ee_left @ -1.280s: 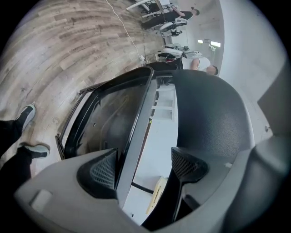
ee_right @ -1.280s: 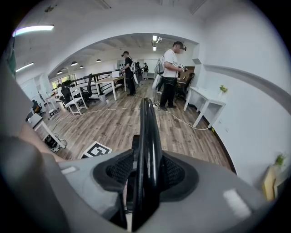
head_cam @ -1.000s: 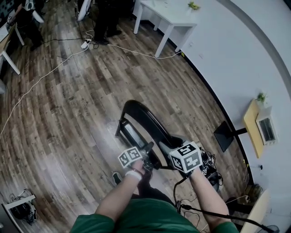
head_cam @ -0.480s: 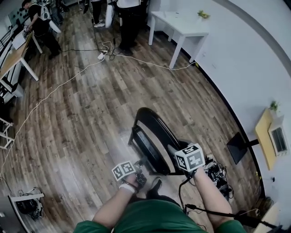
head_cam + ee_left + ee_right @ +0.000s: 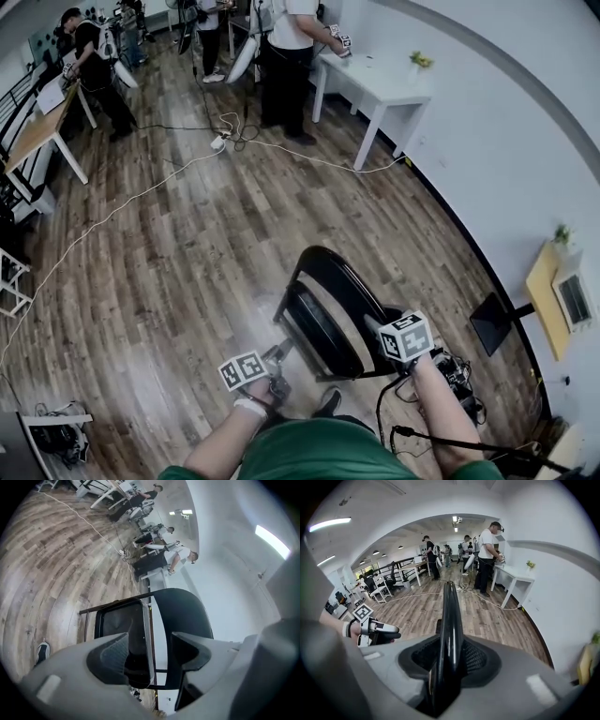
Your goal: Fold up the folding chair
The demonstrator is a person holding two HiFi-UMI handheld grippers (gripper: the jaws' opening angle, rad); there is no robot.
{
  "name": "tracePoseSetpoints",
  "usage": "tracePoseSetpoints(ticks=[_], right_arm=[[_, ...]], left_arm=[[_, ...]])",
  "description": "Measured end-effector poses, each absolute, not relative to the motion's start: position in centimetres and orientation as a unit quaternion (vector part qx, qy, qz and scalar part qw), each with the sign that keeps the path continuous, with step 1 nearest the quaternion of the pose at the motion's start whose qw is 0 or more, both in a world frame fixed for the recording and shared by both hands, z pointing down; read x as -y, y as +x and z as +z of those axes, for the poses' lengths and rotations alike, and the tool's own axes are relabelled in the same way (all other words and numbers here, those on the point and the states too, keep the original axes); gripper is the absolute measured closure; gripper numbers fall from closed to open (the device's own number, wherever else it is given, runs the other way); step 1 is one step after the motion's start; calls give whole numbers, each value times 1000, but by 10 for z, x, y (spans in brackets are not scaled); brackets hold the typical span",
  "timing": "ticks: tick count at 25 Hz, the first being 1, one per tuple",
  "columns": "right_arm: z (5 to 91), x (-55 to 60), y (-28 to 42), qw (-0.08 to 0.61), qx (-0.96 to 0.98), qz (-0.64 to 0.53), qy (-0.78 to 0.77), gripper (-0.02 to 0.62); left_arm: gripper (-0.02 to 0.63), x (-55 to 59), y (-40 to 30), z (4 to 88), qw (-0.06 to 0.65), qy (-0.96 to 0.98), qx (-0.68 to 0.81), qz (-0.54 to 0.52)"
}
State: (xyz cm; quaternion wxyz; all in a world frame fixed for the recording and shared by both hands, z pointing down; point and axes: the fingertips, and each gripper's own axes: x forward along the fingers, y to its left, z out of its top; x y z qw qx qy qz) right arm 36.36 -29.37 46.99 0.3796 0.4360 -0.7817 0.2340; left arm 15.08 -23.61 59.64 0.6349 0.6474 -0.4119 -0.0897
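One black folding chair (image 5: 323,314) is standing nearly folded on the wood floor (image 5: 169,234). Left gripper (image 5: 150,651) is hovering just beside the seat (image 5: 122,634), jaws apart though just narrowing, pads pressing nothing; only its own view is showing that gap. Right gripper (image 5: 450,660) is clamping the backrest rim (image 5: 451,606), jaws just tightening; head view is hiding that grip under the marker cube (image 5: 405,337).

place: shared office or lab | signs: white desks (image 5: 380,77), plank floor (image 5: 187,262), trailing cable (image 5: 141,190), people (image 5: 284,52) standing by them
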Motion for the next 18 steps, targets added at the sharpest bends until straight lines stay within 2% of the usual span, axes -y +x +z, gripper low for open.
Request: tracePoseSetpoints(ticks=[18], right_arm=[[473, 283, 349, 402, 767, 199, 459, 457]], left_arm=[[337, 228, 67, 583, 592, 693, 406, -68]])
